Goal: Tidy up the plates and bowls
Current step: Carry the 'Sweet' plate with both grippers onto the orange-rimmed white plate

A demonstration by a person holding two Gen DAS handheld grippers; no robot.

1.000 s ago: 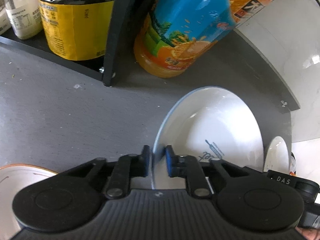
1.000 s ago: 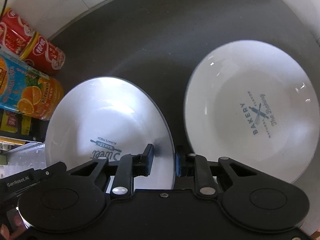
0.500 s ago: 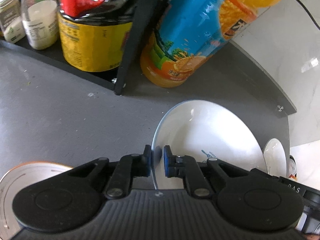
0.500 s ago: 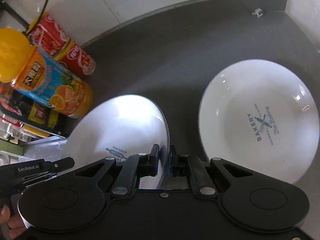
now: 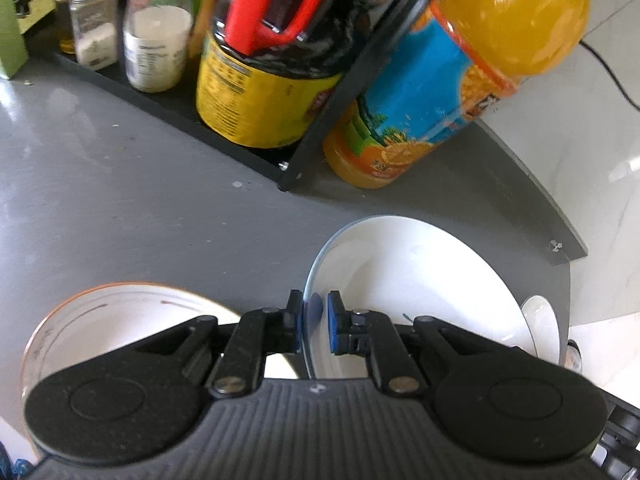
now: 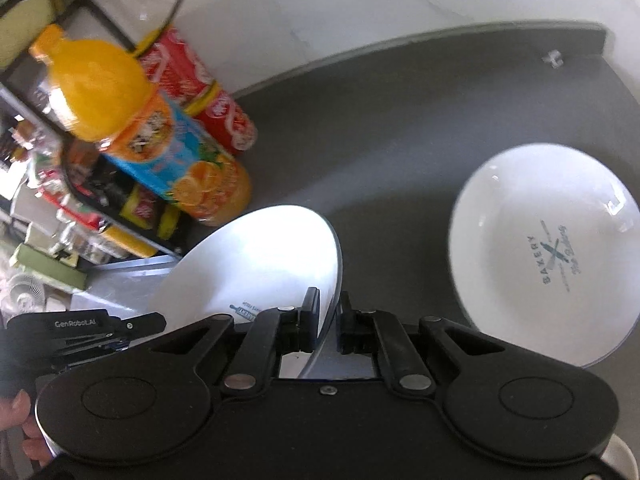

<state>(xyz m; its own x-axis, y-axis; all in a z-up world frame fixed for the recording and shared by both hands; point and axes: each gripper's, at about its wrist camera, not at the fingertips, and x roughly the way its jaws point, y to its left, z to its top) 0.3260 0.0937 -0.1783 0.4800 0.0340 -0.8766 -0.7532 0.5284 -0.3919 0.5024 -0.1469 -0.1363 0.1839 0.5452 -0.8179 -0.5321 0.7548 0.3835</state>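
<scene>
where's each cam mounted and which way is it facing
Left wrist: sits on the left tongs, looking over the grey counter toward the juice bottle; only the tongs show.
Right wrist: sits on the right tongs, facing the bakery plate; fingertips show at lower left.
Shared: the held plate and the juice bottle.

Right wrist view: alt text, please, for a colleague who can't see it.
The right tool grips the rim of a white plate, held tilted above the grey counter. A second white plate printed "BAKERY" lies flat at right; an orange juice bottle and red cans stand behind.
</scene>
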